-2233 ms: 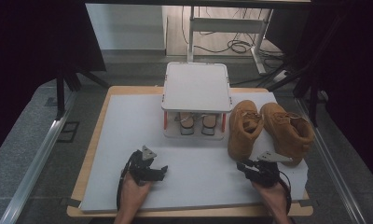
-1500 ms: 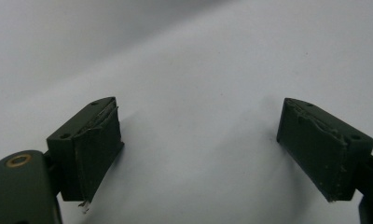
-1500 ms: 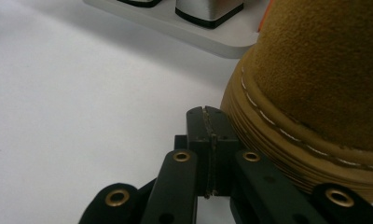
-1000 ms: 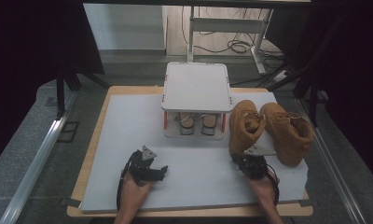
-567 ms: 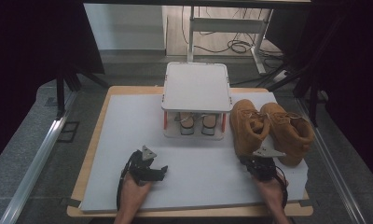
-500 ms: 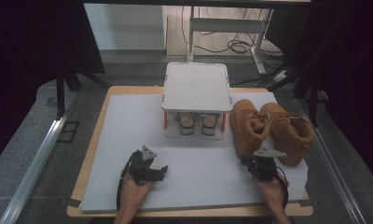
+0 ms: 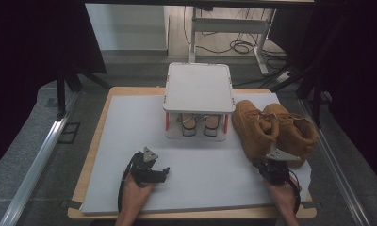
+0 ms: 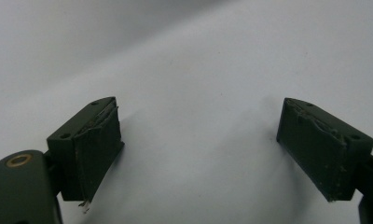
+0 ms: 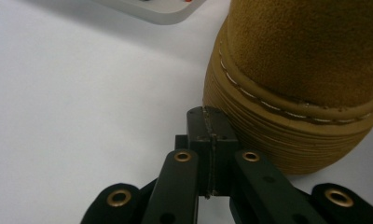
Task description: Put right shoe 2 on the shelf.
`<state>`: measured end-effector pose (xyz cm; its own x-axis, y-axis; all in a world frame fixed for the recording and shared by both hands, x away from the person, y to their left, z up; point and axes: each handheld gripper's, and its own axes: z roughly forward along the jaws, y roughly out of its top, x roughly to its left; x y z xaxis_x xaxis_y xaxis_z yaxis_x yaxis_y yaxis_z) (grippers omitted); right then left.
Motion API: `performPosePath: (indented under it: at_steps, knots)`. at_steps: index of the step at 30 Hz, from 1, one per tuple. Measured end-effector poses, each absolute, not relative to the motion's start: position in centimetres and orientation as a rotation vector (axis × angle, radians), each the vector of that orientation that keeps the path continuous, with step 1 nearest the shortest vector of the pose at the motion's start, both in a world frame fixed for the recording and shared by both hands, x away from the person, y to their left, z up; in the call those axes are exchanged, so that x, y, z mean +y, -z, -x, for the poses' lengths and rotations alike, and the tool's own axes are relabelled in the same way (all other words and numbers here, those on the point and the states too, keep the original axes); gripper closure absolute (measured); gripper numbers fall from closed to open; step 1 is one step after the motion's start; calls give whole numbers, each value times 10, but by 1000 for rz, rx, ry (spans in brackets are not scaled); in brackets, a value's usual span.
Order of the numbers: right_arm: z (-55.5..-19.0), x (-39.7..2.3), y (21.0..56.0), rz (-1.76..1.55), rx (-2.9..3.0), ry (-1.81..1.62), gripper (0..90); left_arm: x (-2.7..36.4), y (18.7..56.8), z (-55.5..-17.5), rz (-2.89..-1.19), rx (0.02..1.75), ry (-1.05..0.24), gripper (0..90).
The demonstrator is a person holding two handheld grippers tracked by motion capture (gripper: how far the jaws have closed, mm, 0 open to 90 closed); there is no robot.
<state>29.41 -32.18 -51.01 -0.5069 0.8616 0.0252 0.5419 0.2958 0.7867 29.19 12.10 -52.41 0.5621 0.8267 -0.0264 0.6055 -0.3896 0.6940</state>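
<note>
On the left, our left gripper (image 7: 164, 170) rests where it was on the white mat (image 7: 130, 132), jaws spread wide over bare surface. Farther right, our right gripper (image 9: 208, 113), jaws pressed together and holding nothing, has slid rightward along the boots (image 7: 276, 132); its tip now sits at the ribbed sole of the nearer boot (image 9: 306, 70).

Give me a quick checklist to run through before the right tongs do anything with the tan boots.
1. Right tongs shut, nothing between them: ok.
2. Tips at the near boot's sole: ok; actual contact: cannot tell.
3. Both boots upright, side by side on the white mat: ok.
4. Left tongs open, empty, over bare mat: ok.
5. White rack stands apart from the boots: ok.
6. Right tongs opened for a grasp: not ok.
</note>
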Motion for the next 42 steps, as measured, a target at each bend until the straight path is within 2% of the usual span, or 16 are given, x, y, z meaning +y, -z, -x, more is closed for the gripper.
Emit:
performPosePath:
  at_steps: [11,19,20,21,23,24,30,36,37,42]
  knots:
    - [-292,-325,510,-1290,2144,-1066,879,121,524,-292,-2131,1142,-429,135]
    - [-280,-332,502,-1311,2123,-1130,630,121,524,-292,-2131,1141,-430,136]
    - [-280,-332,502,-1311,2123,-1130,630,121,524,-292,-2131,1141,-430,136]
    - [-277,-336,498,-1336,2107,-1133,562,121,524,-292,-2130,1141,-429,136]
    - [-275,-337,497,-1344,2094,-1135,537,121,524,-292,-2131,1141,-430,136]
    - [-274,-340,495,-1365,2081,-1146,485,121,524,-292,-2131,1141,-429,136]
    - [-273,-345,487,-1352,2000,-1229,403,121,524,-292,-2131,1141,-430,136]
    - [-275,-346,480,-1316,1903,-1259,290,121,524,-292,-2131,1140,-431,136]
    - [-276,-345,479,-1305,1880,-1247,243,121,524,-292,-2131,1140,-431,137]
    - [-284,-340,475,-1295,1839,-1220,166,121,524,-292,-2131,1140,-431,137]
